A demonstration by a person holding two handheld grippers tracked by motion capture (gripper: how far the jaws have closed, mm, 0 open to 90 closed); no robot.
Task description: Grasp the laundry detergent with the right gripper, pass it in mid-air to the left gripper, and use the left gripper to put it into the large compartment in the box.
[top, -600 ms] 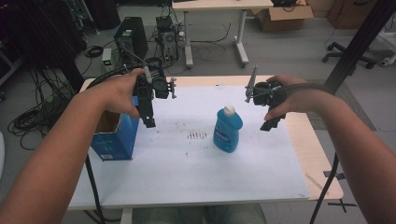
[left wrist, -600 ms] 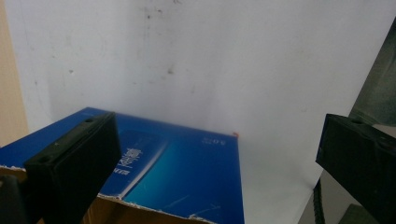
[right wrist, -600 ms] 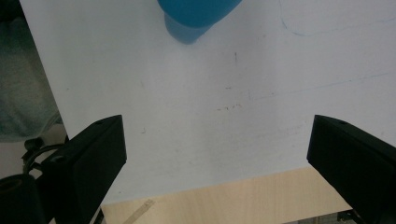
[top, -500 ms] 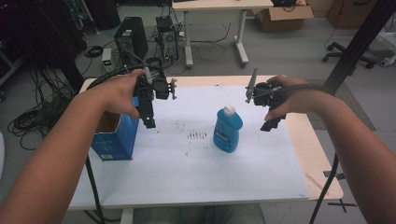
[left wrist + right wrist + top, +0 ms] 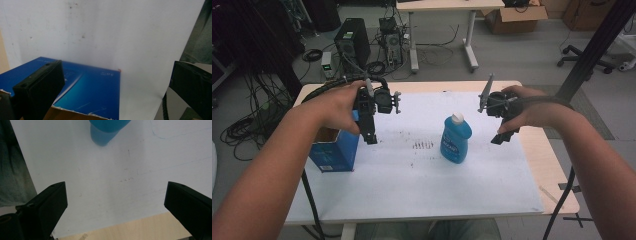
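Grippers held above the white-covered table (image 5: 412,190), both with jaws spread and nothing between them.

I see my left gripper (image 5: 371,134) at centre-left of the high view, over the open blue cardboard box (image 5: 332,152); in the left gripper view the box's glossy blue side and torn brown edge lie low in the frame behind the left jaw. My right gripper (image 5: 502,136) sits right of centre, well apart from the blue bottle (image 5: 455,140), which stands upright mid-table with a white cap. The right gripper view shows only the bottle's rounded blue base at the top edge; nothing stands between it and the jaws. The sheet is matte white with dark smudges (image 5: 423,145), and bare light wood shows at its edges. Cables and computer gear (image 5: 349,42) clutter the floor at upper left.
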